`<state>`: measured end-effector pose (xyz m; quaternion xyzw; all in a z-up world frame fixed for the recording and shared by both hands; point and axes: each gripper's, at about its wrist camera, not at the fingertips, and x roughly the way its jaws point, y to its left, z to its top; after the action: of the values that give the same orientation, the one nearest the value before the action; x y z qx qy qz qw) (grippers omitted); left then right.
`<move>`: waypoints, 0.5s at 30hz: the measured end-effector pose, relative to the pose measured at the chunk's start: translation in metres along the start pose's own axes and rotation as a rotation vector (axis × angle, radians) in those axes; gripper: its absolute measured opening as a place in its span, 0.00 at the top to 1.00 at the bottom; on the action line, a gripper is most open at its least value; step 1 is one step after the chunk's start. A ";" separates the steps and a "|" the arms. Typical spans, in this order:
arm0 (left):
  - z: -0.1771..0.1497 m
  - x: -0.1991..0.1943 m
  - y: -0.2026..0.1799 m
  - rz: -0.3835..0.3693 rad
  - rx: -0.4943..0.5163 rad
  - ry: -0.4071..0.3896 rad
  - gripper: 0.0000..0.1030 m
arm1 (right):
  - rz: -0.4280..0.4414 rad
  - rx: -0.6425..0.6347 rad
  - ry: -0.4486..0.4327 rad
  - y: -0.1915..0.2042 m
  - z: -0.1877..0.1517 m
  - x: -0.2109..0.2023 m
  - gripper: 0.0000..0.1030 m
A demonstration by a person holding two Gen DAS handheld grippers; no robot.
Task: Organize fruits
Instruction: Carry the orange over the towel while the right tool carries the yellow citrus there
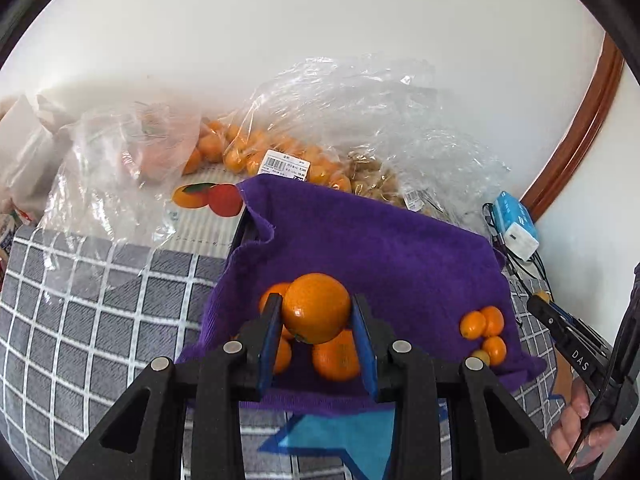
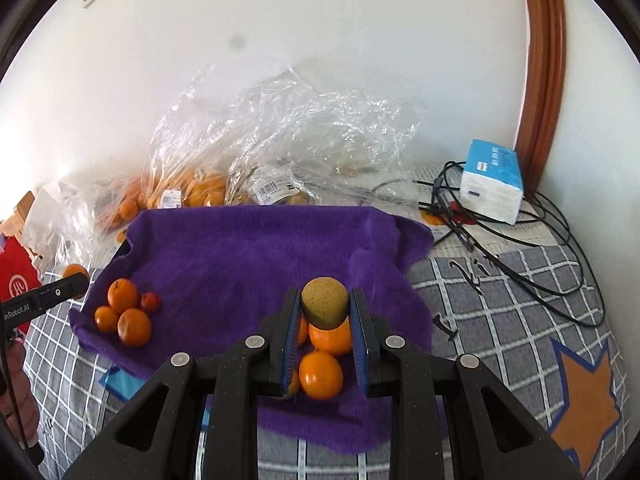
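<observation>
1. Two grippers are in our hands, and each one is clamped on a single fruit. Our left gripper (image 1: 316,312) squeezes a large orange (image 1: 316,308) between its blue pads and holds it above the purple towel (image 1: 380,240).
2. Our right gripper (image 2: 325,312) is pressed tight on a dull yellow-green fruit (image 2: 324,304) with a speckled skin; we cannot tell its kind. It too hangs over the towel, above the right-hand pile.
3. Four oranges (image 2: 124,316) sit in a cluster on the left part of the towel in the right wrist view: three bigger ones touching and one small reddish one just beside them.
4. Under the right gripper lie at least three small oranges (image 2: 322,376); its fingers hide part of the pile, so we cannot give an exact count. The left wrist view shows four small fruits (image 1: 482,332) there.
5. Both grippers point steeply down at the towel. In the left wrist view our right hand (image 1: 580,428) shows at the right edge, curled around its handle; in the right wrist view our left hand (image 2: 16,392) shows at the left edge.
6. Several clear plastic bags (image 2: 280,140) lie behind the towel against the white wall; at least two carry price labels, and one holds more small oranges.
7. One blue-and-white tissue pack (image 2: 492,180) stands to the right, beside a tangle of black cables (image 2: 532,248), on the grey checked cloth (image 2: 500,320).
</observation>
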<state>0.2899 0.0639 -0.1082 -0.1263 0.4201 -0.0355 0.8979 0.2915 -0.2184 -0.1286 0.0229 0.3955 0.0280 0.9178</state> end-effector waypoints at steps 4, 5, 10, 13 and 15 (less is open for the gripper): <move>0.008 0.025 -0.003 -0.004 0.007 0.025 0.69 | -0.016 -0.044 0.010 0.002 0.010 0.020 0.77; 0.010 0.031 -0.003 -0.003 0.010 0.030 0.69 | -0.016 -0.055 0.017 0.003 0.011 0.024 0.77; 0.019 0.059 -0.006 0.017 0.013 0.062 0.69 | -0.013 -0.084 0.064 0.009 0.014 0.056 0.77; 0.021 0.070 -0.009 0.056 0.031 0.073 0.68 | -0.003 -0.093 0.098 0.012 0.013 0.072 0.77; 0.022 0.076 -0.010 0.068 0.041 0.077 0.68 | 0.000 -0.097 0.117 0.012 0.011 0.082 0.77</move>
<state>0.3554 0.0458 -0.1487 -0.0921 0.4575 -0.0185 0.8842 0.3554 -0.2007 -0.1791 -0.0234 0.4464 0.0485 0.8932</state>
